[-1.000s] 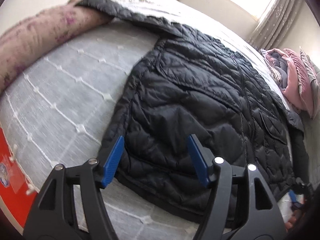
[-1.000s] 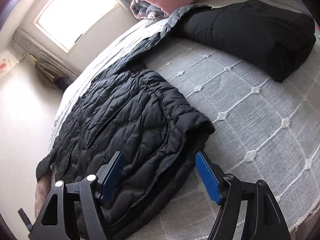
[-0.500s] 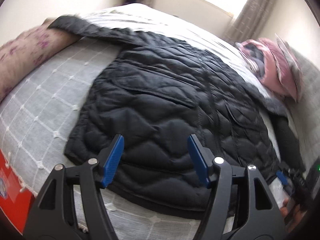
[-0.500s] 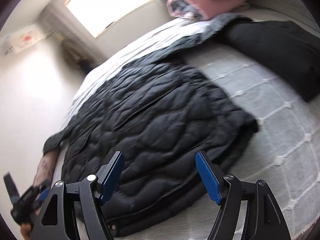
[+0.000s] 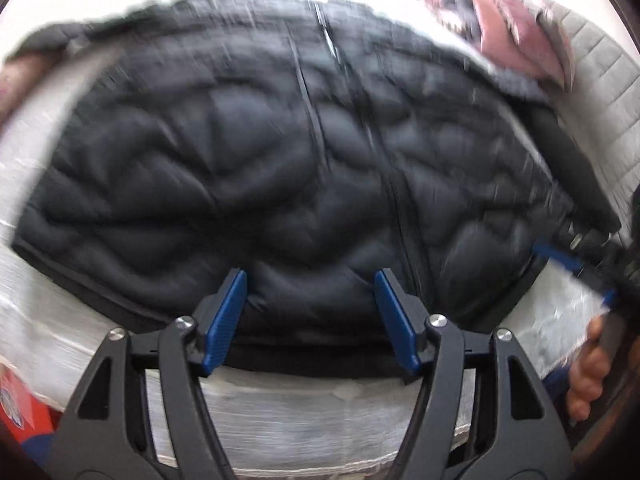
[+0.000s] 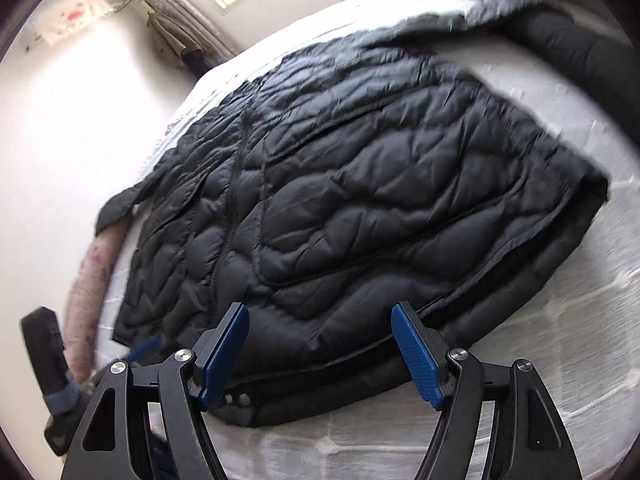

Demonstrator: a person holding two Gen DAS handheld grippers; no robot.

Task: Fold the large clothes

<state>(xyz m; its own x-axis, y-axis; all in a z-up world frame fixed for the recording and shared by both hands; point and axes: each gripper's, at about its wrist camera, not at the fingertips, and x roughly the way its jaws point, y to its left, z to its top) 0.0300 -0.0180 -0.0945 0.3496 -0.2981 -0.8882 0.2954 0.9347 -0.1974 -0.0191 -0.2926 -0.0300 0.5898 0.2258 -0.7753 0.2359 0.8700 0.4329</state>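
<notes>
Two tools are held wide and empty, the left tool and the right tool, both poised at the near hem of the black quilted jacket. The jacket is spread flat (front up, zipper closed) across the white bed, presumably so that the hem can be gripped at two places and folded over evenly.

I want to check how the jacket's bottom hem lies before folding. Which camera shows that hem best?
The right wrist view: the black quilted jacket is fairly sharp there, and its hem runs clearly along the white bedspread. The left wrist view shows the hem too, but motion blur smears it.
</notes>
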